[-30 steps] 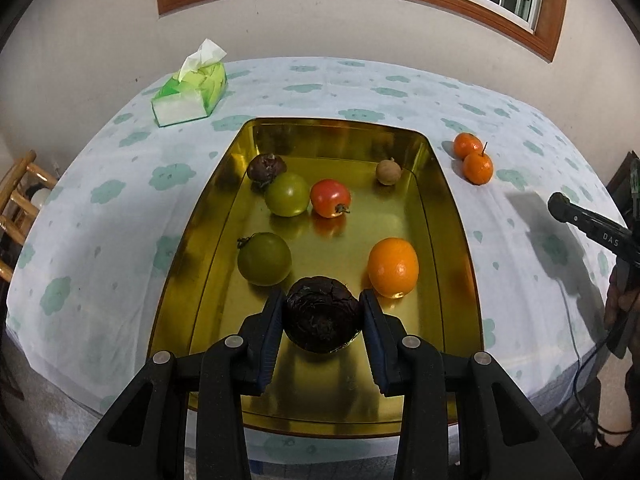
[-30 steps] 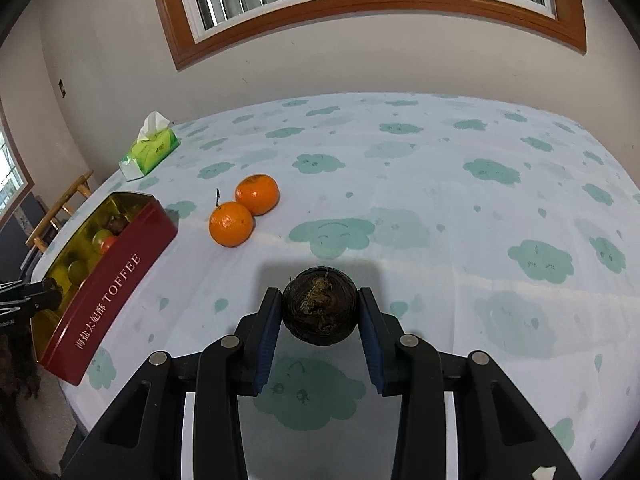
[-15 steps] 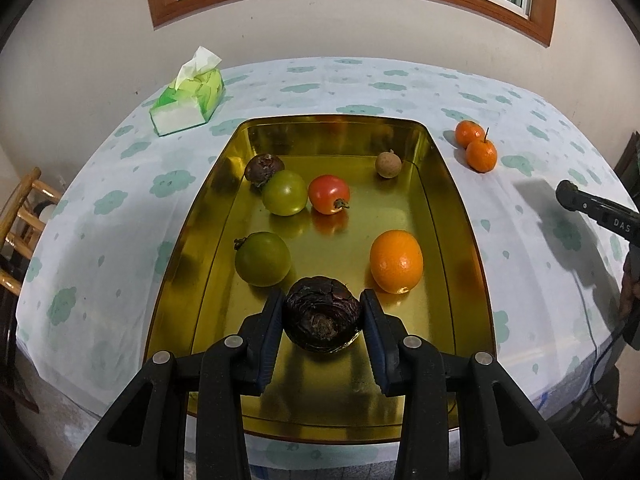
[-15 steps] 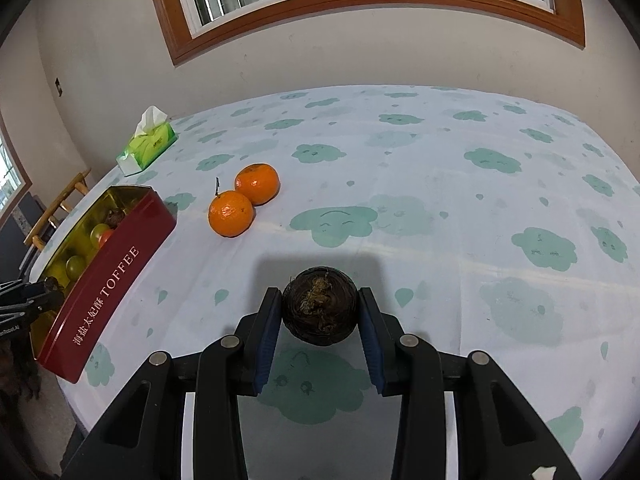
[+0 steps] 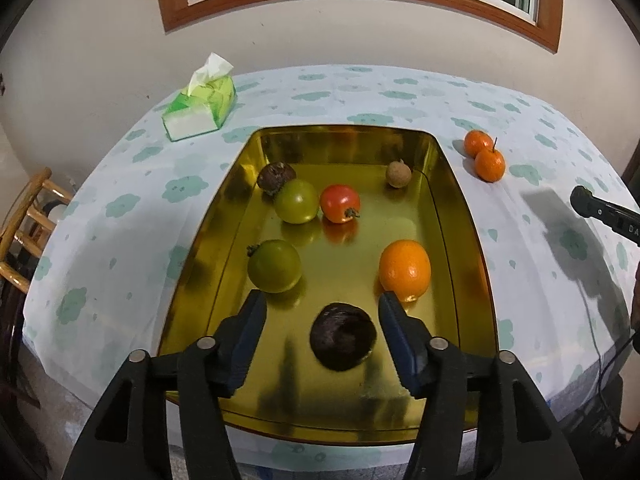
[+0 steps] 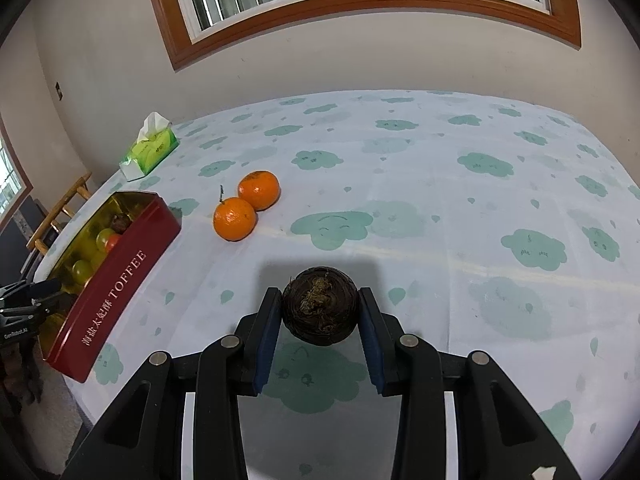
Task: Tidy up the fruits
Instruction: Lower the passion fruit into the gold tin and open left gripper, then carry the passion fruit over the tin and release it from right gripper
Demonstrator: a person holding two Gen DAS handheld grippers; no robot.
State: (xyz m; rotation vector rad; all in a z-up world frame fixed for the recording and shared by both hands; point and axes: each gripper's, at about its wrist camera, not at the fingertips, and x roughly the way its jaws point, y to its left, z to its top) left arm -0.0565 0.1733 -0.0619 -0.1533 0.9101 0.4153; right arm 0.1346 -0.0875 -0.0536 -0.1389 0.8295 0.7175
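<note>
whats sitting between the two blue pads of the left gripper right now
In the left wrist view, a dark wrinkled round fruit lies on the gold tin tray between the left gripper's pads, which have just opened and stand clear of it.

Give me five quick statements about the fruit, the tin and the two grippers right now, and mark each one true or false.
1. The left gripper clamps the dark fruit. False: its jaws have just been opening, and the fruit lies loose between them on the gold tin floor.
2. The right gripper holds a dark round fruit above the tablecloth. True.
3. Two small oranges sit on the cloth outside the tin. True.
4. The tin holds three red tomatoes. False: one red tomato and two green fruits.
5. The tissue pack lies inside the tin. False: it lies on the cloth beyond the tin's far left corner.
</note>
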